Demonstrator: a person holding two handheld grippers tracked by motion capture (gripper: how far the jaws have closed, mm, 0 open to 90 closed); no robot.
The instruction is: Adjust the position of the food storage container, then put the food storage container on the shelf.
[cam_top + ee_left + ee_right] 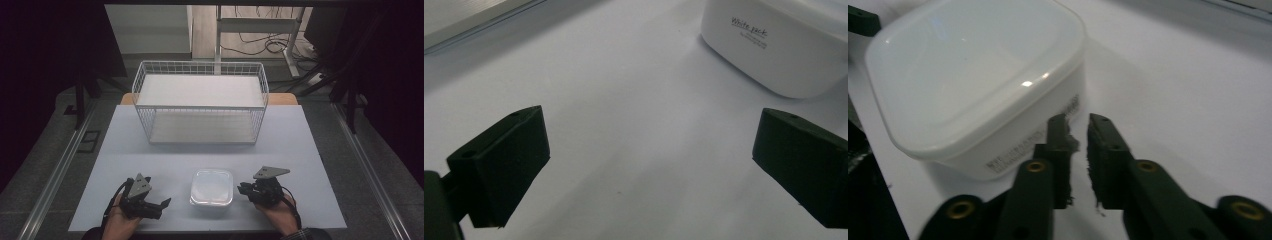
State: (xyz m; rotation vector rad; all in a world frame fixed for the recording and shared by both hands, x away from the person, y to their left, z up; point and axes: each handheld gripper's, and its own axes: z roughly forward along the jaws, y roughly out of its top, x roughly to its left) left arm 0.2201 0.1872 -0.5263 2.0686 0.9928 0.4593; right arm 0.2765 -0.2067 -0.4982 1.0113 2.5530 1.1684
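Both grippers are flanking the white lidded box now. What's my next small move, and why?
Probably open the right gripper wider first. Its jaws stand only slightly apart beside the white box, gripping nothing and far too narrow for its wall. The left gripper already gapes wide, short of the box.

The box (211, 187) is a white plastic container, square with rounded corners, and a translucent lid is closed on it. It stands upright and flat on the table, near the front edge, about in the middle between left and right. In the right gripper view the box (973, 80) shows a glossy lid with small light reflections, and a line of small dark print runs along its side wall. In the left gripper view the box (774, 47) carries the printed words "White pack" on its wall, with smaller text below, too small to read.
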